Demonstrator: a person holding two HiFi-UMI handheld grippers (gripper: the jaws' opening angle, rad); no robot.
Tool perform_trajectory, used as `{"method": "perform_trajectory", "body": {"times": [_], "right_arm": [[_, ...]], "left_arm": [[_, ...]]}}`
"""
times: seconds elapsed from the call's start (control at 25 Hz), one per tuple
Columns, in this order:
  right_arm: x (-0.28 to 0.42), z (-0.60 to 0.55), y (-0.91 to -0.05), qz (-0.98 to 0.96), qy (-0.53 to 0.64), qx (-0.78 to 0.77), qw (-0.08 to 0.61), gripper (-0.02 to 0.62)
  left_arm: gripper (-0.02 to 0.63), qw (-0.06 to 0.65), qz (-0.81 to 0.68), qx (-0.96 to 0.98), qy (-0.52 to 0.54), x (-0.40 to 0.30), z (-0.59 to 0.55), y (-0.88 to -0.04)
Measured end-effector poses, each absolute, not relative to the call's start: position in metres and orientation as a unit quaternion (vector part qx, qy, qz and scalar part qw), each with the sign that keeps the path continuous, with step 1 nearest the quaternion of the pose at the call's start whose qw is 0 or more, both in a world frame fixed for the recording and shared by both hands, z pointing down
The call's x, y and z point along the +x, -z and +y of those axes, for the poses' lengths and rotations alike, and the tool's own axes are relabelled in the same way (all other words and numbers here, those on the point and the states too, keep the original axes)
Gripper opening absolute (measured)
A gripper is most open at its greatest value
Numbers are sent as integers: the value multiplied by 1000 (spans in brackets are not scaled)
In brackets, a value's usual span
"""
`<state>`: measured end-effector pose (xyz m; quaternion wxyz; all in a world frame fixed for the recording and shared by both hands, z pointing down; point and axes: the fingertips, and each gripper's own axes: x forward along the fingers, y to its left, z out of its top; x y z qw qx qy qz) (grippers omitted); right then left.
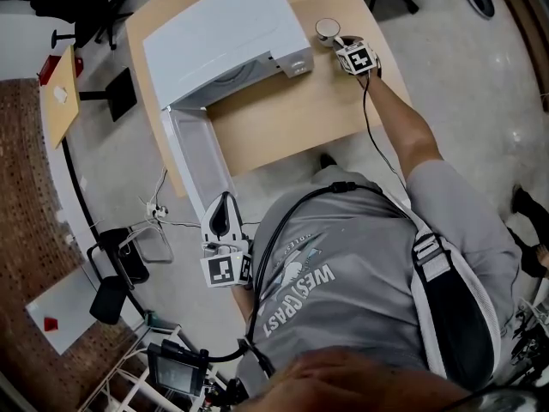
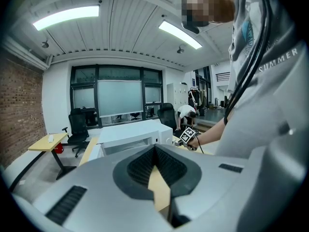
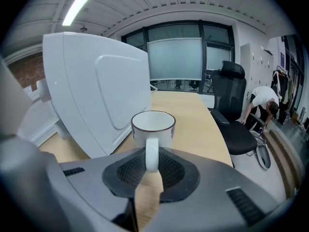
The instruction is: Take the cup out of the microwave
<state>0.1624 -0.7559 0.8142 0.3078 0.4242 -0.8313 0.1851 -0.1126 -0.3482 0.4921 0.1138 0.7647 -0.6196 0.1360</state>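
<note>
Right gripper view shows the right gripper (image 3: pixel 151 163) closed on the handle (image 3: pixel 151 148) of the cup (image 3: pixel 153 125). The cup stands upright straight ahead of the jaws, outside the microwave (image 3: pixel 96 95) and just beside its side wall, apparently down on the table (image 3: pixel 203 124). The left gripper (image 2: pixel 155 152), jaws together and empty, hangs well apart, so the release looks to be the right hand's job.

One cup (image 1: pixel 327 29), one microwave (image 1: pixel 225 37), one table (image 1: pixel 292 118), two tongs (left (image 1: pixel 221 204) and right (image 1: pixel 338 43)).
</note>
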Motion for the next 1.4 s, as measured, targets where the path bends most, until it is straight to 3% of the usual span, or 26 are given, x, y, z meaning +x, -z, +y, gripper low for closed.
{"method": "perform_trajectory", "body": {"times": [0.64, 0.96, 1.4], "right_arm": [[158, -747, -834, -820, -179, 389, 379, 75], [176, -712, -816, -817, -195, 402, 364, 106], [174, -610, -690, -847, -136, 434, 274, 106]], "left_arm": [[44, 82, -608, 778, -136, -115, -329, -492], [44, 90, -596, 787, -134, -111, -307, -492], [44, 70, -578, 810, -77, -119, -242, -480]]}}
